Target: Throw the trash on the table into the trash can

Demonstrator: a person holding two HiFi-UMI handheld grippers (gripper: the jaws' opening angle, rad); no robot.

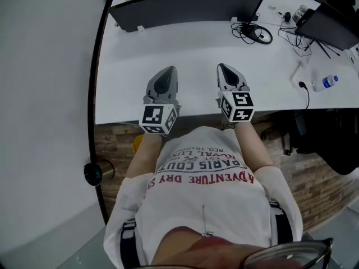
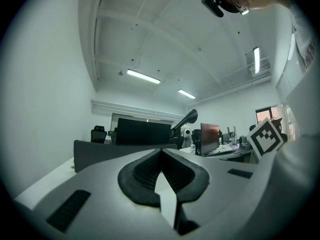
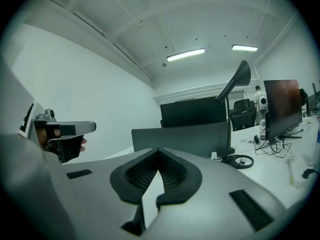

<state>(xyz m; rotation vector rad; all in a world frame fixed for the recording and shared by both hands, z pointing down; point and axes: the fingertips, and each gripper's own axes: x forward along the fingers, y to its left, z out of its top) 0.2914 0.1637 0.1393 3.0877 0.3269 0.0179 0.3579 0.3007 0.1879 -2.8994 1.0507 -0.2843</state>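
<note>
In the head view both grippers are held level side by side over the near edge of the white table. My left gripper has its jaws together with nothing between them, and its own view shows the same at the left gripper. My right gripper is also shut and empty, as the right gripper shows in its own view. A clear plastic bottle with a blue cap lies on the table far to the right, well away from both grippers. No trash can is in view.
A dark monitor stands along the table's back edge, with a coil of black cable to its right. A second dark screen and a white lead sit at the far right. A white wall borders the left.
</note>
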